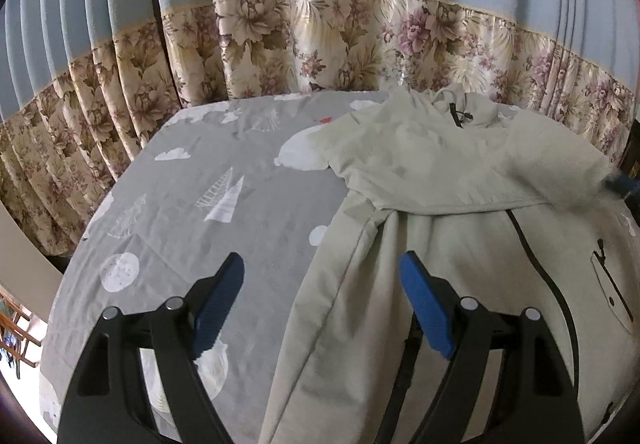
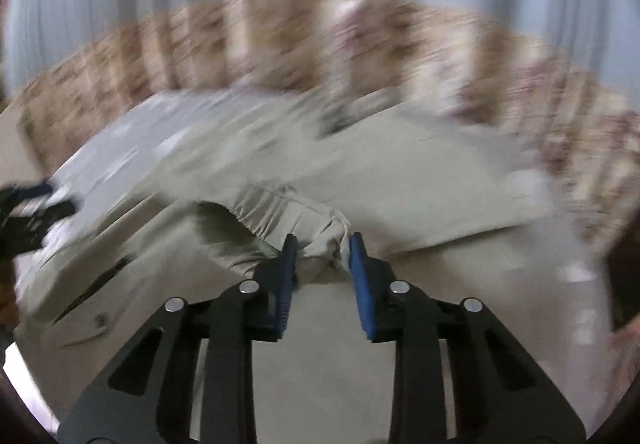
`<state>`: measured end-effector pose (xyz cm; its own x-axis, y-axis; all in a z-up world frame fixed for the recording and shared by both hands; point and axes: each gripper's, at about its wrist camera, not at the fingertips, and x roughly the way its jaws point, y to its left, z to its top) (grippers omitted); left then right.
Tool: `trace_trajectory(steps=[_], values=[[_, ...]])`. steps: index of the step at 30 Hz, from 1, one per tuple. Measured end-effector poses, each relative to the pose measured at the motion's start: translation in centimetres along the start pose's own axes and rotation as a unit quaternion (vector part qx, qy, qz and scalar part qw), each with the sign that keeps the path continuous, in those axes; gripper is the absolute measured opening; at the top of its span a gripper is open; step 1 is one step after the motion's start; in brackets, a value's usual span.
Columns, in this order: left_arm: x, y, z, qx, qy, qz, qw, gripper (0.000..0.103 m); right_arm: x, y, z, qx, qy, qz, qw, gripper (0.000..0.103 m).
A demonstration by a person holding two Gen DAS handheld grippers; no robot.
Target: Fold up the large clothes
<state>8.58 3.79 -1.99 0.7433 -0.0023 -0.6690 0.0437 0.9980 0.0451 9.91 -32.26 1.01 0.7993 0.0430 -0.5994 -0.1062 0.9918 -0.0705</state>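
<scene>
A pale beige zip-front jacket is spread on a bed covered by a grey sheet printed with white clouds, moons and trees. The jacket occupies the right part of the bed in the left wrist view, its collar turned toward the curtain, which is blue above and floral along its lower band. One sleeve is laid across the chest, and a dark zipper line is seen running down the front, with a pocket flap beside it.

The left gripper is held above the jacket's left edge with its blue-padded fingers wide apart; nothing is held between them. One finger is seen over the sheet, the other over the jacket body.

In the right wrist view, much blurred, the right gripper is closed down on the elasticated sleeve cuff, the bunched fabric being pinched between its blue pads. The cuff is raised above the jacket body. At the far left of that view the left gripper is seen dimly.
</scene>
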Motion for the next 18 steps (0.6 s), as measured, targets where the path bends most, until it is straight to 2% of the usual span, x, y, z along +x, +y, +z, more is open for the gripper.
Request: trace_trajectory(steps=[1,2,4,8,11,13,14,16,18], values=[[0.0,0.0,0.0,0.000,0.000,0.001,1.0000,0.081,-0.8,-2.3,0.2,0.011,-0.009,-0.035,0.999,0.025],[0.0,0.1,0.0,-0.001,0.000,0.001,1.0000,0.081,-1.8,-5.7,0.2,0.024,-0.018,-0.093,0.995,0.025],[0.1,0.1,0.0,-0.004,0.002,0.002,1.0000,0.081,-2.6,-9.9,-0.4,0.042,-0.014,-0.157,0.987,0.025],[0.1,-0.2,0.1,0.000,0.003,0.000,1.0000,0.081,-4.8,-18.6,-3.3,0.103,0.002,-0.268,0.958,0.024],[-0.1,-0.7,0.4,0.013,-0.002,0.005,0.9999,0.081,-5.4,-22.0,-5.3,0.122,0.026,-0.310,0.943,0.024],[-0.3,-1.0,0.8,0.017,-0.005,0.004,0.9998,0.081,-5.2,-22.6,-6.1,0.112,0.050,-0.324,0.938,0.023],[-0.5,-1.1,1.1,0.020,-0.010,0.004,0.9997,0.081,-5.5,-22.8,-6.5,0.112,0.049,-0.336,0.934,0.042],[-0.6,-1.3,1.8,0.028,-0.017,0.008,0.9994,0.081,-6.7,-22.4,-6.3,0.119,0.022,-0.334,0.935,0.068],[-0.6,-1.6,2.6,0.038,-0.023,0.013,0.9989,0.081,-7.7,-20.9,-5.5,0.121,-0.013,-0.301,0.946,0.067]])
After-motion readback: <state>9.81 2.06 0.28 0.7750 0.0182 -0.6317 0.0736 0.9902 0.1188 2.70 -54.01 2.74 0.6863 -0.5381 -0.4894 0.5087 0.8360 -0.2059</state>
